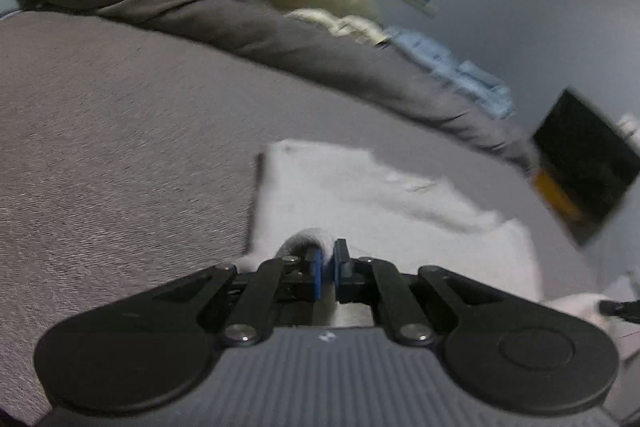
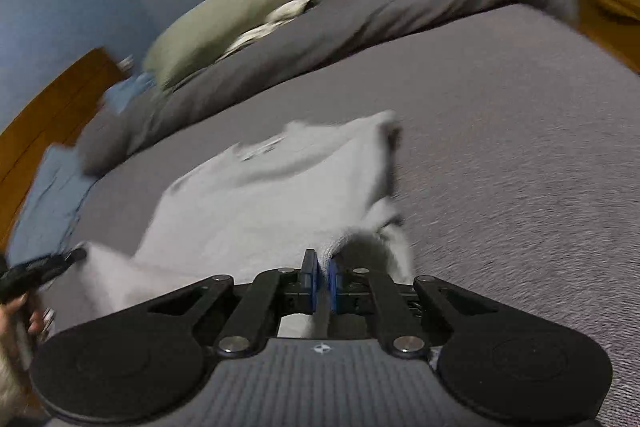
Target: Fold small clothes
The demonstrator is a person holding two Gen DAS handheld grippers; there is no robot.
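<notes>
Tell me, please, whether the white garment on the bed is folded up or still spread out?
Mostly spread: the white garment lies open across the grey bed, with only its near edge pinched up by both tongs.

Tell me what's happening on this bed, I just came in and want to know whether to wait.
A person is folding a white garment on the grey bedspread with a handheld gripper in each hand. The left gripper is shut on the near edge of the cloth, and the right gripper is shut on another bit of that edge. The near edge looks lifted off the bed. The far part lies flat. Pillows and other clothes sit further back.
</notes>
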